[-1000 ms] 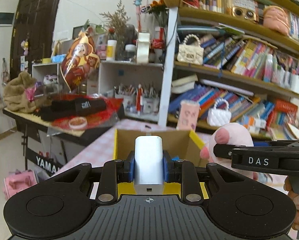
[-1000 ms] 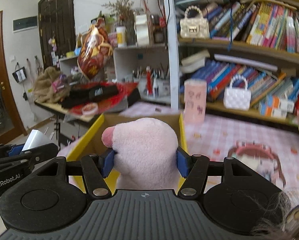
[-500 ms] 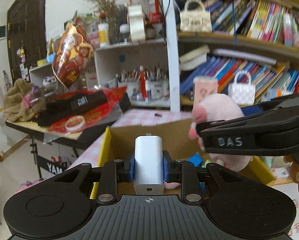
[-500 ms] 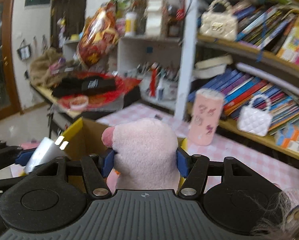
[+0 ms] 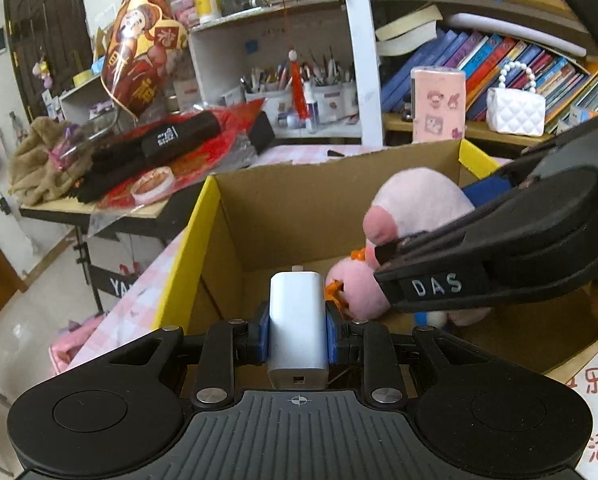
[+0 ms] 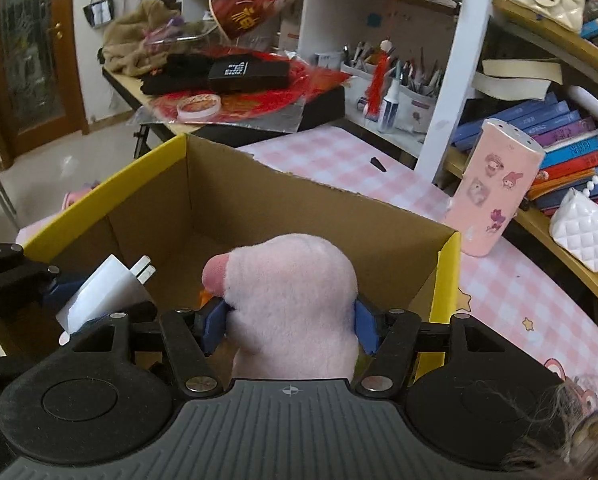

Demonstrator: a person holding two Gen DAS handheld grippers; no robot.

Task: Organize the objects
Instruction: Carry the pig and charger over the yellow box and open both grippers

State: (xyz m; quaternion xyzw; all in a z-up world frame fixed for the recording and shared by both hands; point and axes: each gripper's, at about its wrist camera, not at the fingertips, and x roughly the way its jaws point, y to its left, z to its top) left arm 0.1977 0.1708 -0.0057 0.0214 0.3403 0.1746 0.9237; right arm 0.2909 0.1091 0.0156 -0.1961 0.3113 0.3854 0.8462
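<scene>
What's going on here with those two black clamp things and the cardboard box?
A person is tidying things into a cardboard box, using a handheld gripper in each hand. The left gripper is shut on a white charger; the right gripper is shut on a pink plush toy. Both are held over the open box, neither item let go yet. Another pink plush seems to lie inside.

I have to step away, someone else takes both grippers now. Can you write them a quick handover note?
Left gripper: shut on the white charger, held over the cardboard box.
Right gripper: shut on the pink plush toy, also over the box.
Done: both items brought to the box; some orange and pink thing seems to lie inside.
Left: lower and release both.
</scene>
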